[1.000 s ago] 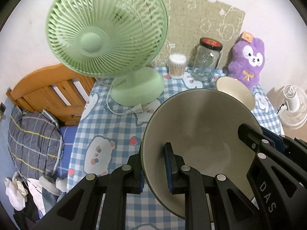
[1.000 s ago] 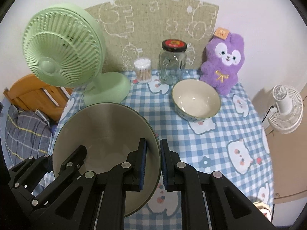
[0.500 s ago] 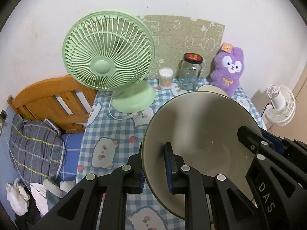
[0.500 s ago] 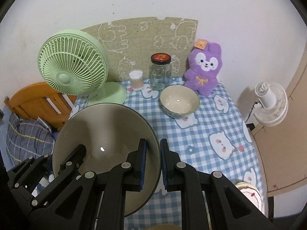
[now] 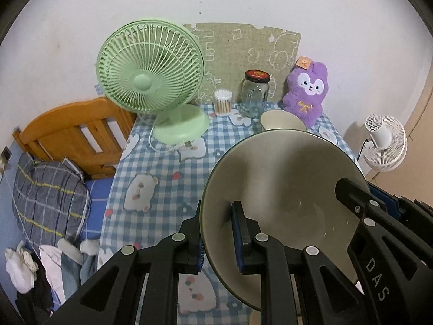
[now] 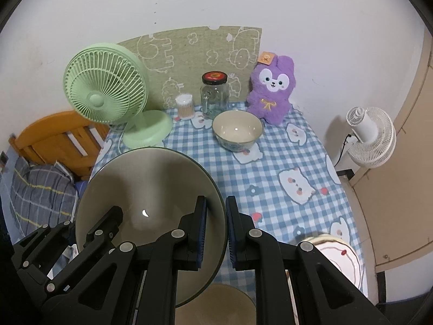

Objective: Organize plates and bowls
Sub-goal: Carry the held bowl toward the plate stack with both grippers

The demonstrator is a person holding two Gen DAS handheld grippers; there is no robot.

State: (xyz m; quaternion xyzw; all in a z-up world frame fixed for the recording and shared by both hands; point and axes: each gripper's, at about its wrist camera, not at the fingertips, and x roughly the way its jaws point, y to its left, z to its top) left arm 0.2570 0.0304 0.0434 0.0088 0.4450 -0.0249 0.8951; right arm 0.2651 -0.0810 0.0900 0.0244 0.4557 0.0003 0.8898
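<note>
Evidently a wide, stiff ceramic plate [image 5: 284, 189], glazed and slippery, probably heavy and breakable; best taken at opposite rims, as here. Carried in the air above the checked tablecloth [image 6: 284, 162], near of the small bowl [image 6: 237, 132]. Left gripper [image 5: 217, 239] clamped on the plate's left rim, right gripper [image 6: 215, 231] clamped on the right rim. Both pointed steeply downward.
</note>
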